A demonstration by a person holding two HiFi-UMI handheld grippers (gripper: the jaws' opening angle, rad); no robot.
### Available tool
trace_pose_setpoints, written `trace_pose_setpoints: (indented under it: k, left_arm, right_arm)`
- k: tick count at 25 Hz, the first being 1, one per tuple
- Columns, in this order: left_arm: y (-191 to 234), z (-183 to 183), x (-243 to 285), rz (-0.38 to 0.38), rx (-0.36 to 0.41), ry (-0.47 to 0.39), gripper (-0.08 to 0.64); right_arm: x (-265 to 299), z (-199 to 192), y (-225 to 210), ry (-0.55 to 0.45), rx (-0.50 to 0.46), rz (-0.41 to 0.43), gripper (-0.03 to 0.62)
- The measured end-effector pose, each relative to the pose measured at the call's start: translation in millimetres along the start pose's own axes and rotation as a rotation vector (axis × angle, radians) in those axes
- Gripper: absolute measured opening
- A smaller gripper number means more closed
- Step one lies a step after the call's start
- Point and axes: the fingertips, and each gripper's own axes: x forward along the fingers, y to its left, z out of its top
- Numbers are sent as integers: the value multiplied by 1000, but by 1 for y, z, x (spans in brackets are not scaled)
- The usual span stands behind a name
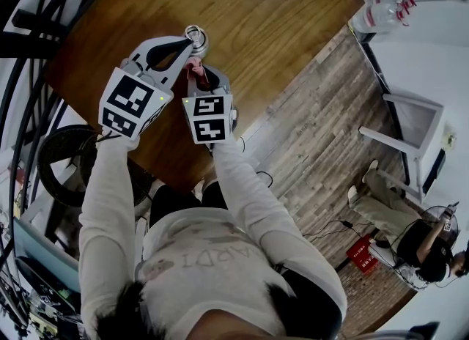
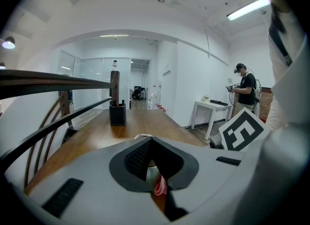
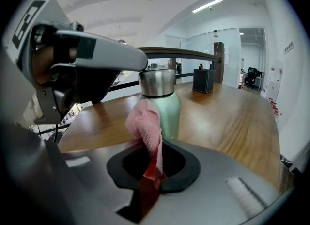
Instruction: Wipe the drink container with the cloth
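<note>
A mint-green drink container (image 3: 169,115) with a steel cap stands upright on the wooden table (image 1: 278,23). In the head view it shows as a steel top (image 1: 196,35). My left gripper (image 1: 187,45) is shut on its cap, with one white finger (image 3: 131,59) reaching across beside the steel. My right gripper (image 3: 151,169) is shut on a pink cloth (image 3: 147,124), and the bunched cloth presses against the container's left side. From the left gripper (image 2: 152,163) view, the container's rim (image 2: 144,136) and a bit of cloth (image 2: 161,186) show between the pads.
A black pen holder (image 2: 117,114) stands farther along the table. A dark curved railing (image 2: 53,81) runs along the table's left side. A white side table (image 2: 210,105) and a standing person (image 2: 247,90) are off to the right, over brick-pattern floor (image 1: 322,133).
</note>
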Motion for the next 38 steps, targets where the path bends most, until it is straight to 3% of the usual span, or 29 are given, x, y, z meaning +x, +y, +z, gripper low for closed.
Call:
trace_pose_setpoints:
  k: [10,27,38]
  left_arm:
    - [-2,1,1,-6,-12,-9,-6]
    - [-1,3,3,-9,-16,-15,-6]
    - [-1,3,1,-13,-22,-23,-6]
  right_arm:
    - [7,-10,4,42,-12,17,38]
    - [15,-6,-45,40,8,-107,37]
    - [21,8,-62,19,-12,-138,37]
